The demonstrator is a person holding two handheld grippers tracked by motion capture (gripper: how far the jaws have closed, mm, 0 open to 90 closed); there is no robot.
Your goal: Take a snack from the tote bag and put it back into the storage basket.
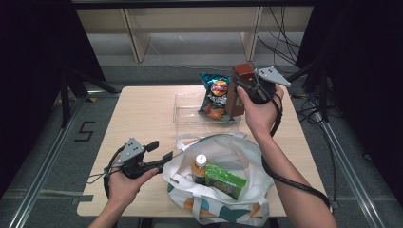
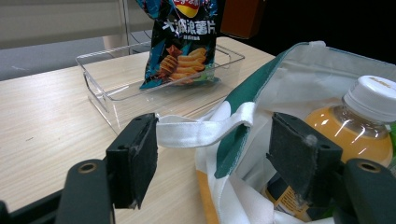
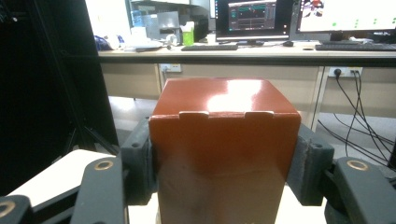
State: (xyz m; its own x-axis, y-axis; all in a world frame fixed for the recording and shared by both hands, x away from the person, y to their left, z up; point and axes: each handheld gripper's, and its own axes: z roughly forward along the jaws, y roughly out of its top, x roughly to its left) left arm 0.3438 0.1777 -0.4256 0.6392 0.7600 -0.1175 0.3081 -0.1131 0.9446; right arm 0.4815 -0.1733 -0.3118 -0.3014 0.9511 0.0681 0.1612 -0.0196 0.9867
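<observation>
My right gripper is shut on a tall brown box, held upright above the right end of a clear plastic tray. In the right gripper view both pads press the sides of the brown box. A blue chip bag stands in the tray. My left gripper is open at the left rim of a white and green tote bag. In the left gripper view the bag's white handle runs between the open jaws without being pinched. An orange juice bottle and a green box lie in the bag.
The table is light wood, bare on its left half. Wooden shelf legs stand behind it. A metal rail runs along the floor at left, and cables lie at the back right.
</observation>
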